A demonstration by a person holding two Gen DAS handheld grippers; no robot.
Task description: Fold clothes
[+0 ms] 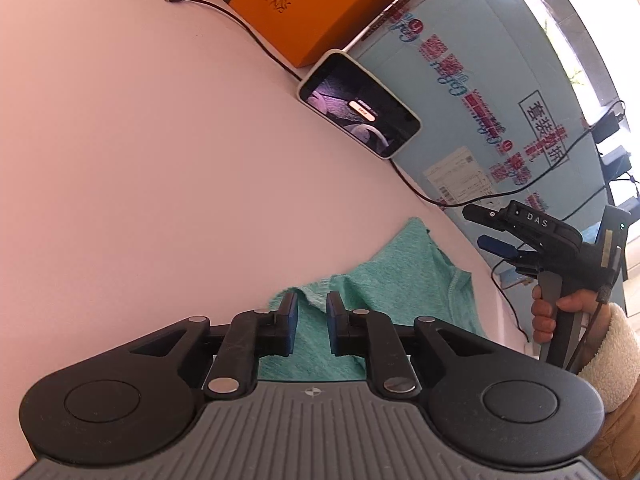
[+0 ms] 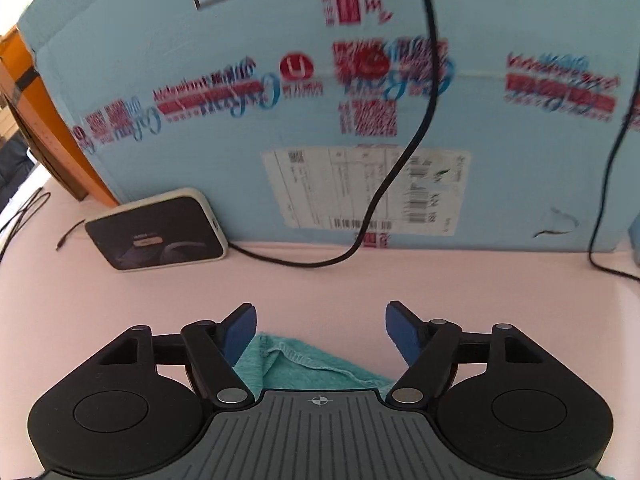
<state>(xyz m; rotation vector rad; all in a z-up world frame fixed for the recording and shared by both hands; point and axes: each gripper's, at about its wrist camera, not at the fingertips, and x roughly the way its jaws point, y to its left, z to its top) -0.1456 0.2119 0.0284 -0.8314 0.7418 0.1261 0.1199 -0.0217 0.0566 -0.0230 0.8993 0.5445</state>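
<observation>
A teal knit garment (image 1: pixel 404 284) lies crumpled on the pink table (image 1: pixel 140 160). My left gripper (image 1: pixel 312 316) hangs low over its near edge. Its jaws stand only a narrow gap apart, and the cloth shows through that gap without being pinched. Off to the right my right gripper (image 1: pixel 478 228) floats above the table in front of the blue carton, held by a hand (image 1: pixel 546 316) in a fleece cuff. In its own view the right gripper (image 2: pixel 320 320) is wide open, nothing between its blue pads (image 2: pixel 240 332), with a teal hem (image 2: pixel 296 368) lying just beneath.
A phone (image 1: pixel 360 108) (image 2: pixel 156 232) with a lit screen leans at the foot of a big blue carton (image 1: pixel 480 80) (image 2: pixel 280 128). An orange box (image 1: pixel 300 0) stands beside it. Black cables (image 1: pixel 240 24) (image 2: pixel 400 160) trail over the table and down the carton.
</observation>
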